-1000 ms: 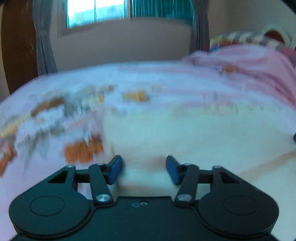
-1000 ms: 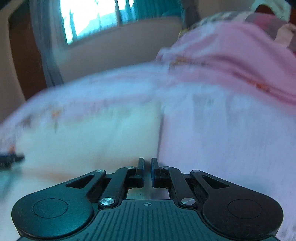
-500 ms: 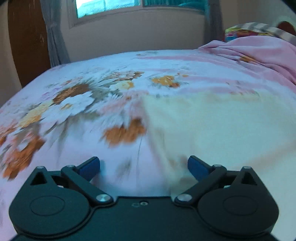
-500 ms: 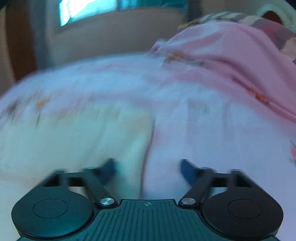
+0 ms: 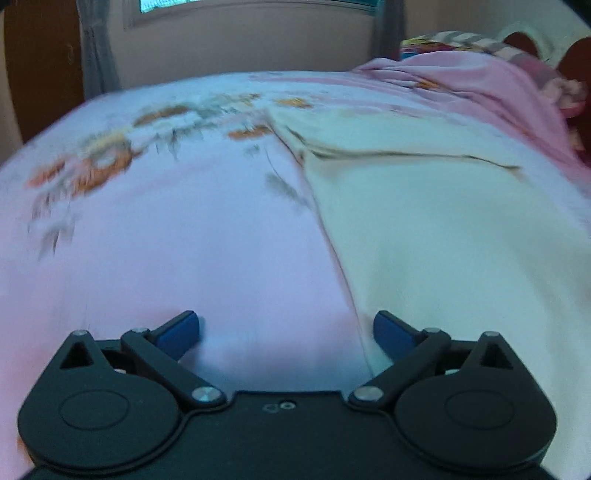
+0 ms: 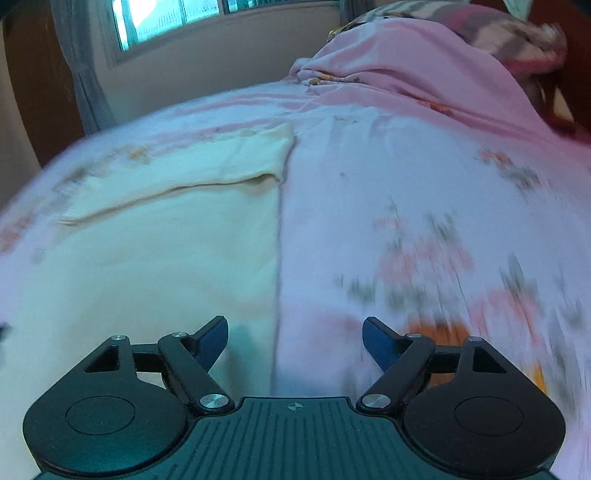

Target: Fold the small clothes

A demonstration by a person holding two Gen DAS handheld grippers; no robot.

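Daylight from the window (image 6: pixel 173 18) falls across a bed (image 5: pixel 184 229) with a floral sheet, where the cream garment (image 5: pixel 443 240) lies flat, one fold already laid across its far part. Both tools stand released and empty. The left tool (image 5: pixel 286 328) has its jaws spread wide above the bare sheet, just beside the garment's left edge. The right tool (image 6: pixel 295 338) straddles the garment's right edge with nothing pressed between its pads. Judging by this, each tool sits at a side edge so the cloth can be taken evenly for the next fold.
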